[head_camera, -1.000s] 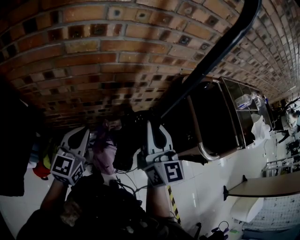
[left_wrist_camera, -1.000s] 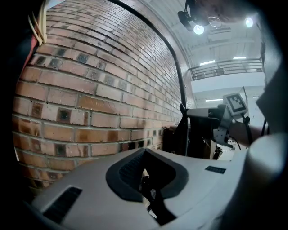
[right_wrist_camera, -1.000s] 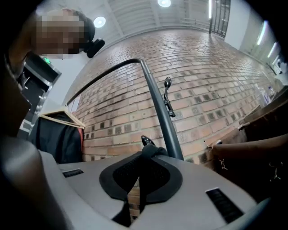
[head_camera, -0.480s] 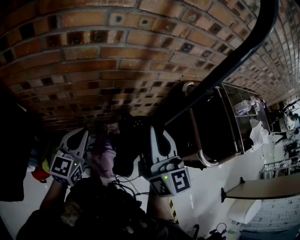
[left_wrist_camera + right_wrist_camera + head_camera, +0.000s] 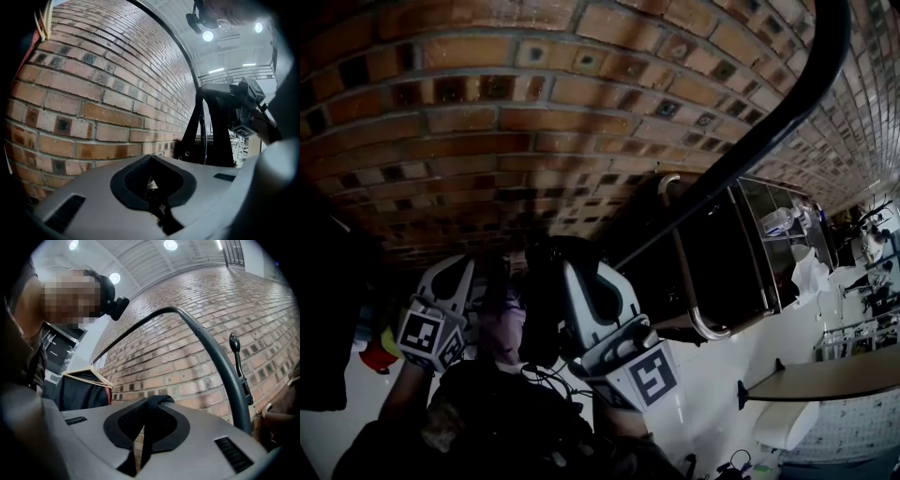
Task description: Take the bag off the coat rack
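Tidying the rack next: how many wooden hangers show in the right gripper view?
1. The wooden hanger holds a dark garment at the left, beside the brick wall; more may be hidden outside the frame.

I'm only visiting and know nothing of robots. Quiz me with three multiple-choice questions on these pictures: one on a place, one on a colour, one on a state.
1. In the right gripper view, the wooden hanger is: A) left of the fingers; B) right of them; C) between them.
2. The strap is: A) red; B) black; C) white.
3. The fingers of the right gripper are: A) wide apart; B) shut on the strap; C) shut on the hanger.
Answers: 1 A, it hangs near the left edge; 2 B, it shows black; 3 B, both pads pinch it.
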Tool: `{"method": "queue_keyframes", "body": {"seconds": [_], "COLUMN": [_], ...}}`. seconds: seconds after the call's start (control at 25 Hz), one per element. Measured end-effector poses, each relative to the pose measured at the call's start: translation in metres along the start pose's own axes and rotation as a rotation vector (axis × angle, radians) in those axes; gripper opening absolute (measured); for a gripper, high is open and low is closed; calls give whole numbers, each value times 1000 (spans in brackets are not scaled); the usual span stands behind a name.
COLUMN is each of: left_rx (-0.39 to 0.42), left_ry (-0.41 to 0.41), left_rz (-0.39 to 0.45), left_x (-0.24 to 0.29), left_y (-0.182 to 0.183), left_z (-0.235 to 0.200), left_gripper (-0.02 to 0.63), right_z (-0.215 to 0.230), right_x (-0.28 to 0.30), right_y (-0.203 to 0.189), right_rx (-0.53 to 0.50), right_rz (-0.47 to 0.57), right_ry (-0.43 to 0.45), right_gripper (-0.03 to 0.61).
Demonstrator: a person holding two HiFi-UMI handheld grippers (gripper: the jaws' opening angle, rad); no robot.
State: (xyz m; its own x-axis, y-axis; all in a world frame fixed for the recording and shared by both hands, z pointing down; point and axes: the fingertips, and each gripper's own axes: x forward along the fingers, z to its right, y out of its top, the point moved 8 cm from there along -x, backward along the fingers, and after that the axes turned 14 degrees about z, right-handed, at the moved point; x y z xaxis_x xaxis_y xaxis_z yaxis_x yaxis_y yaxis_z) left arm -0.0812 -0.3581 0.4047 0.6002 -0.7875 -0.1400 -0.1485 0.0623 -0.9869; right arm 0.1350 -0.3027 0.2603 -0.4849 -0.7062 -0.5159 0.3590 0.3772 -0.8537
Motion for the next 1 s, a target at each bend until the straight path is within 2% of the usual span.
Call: {"method": "queue_keyframes", "body": {"seconds": [0.2,0.32,0.44,0.64,0.84,1.0], "left_rx": [-2,-38,-23,16,16,28], "left_ry": [24,31,44,75,135,182], "left_rz": [-7,-18,1,7,20,14], "left_x": [-11,-20,-33,-62,-99,-130], "left_y": [4,2,6,11,12,8], "left_z": [0,8,22,54,86,111], "left_gripper": [40,40,40,40,40,40], "right_z": [1,-8,-20,-30,-49,-51], "right_x": [-28,-48,-65,-99,-135,-163], "right_y": [-3,-5,-5,-3,-5,-9], "right_rx": [122,172,214,269,319,388], "right_rz": [47,68,53,15,-43,-68], "right_ry": [-8,38,84,93,204,172], "right_gripper": [28,28,28,28,28,28]}}
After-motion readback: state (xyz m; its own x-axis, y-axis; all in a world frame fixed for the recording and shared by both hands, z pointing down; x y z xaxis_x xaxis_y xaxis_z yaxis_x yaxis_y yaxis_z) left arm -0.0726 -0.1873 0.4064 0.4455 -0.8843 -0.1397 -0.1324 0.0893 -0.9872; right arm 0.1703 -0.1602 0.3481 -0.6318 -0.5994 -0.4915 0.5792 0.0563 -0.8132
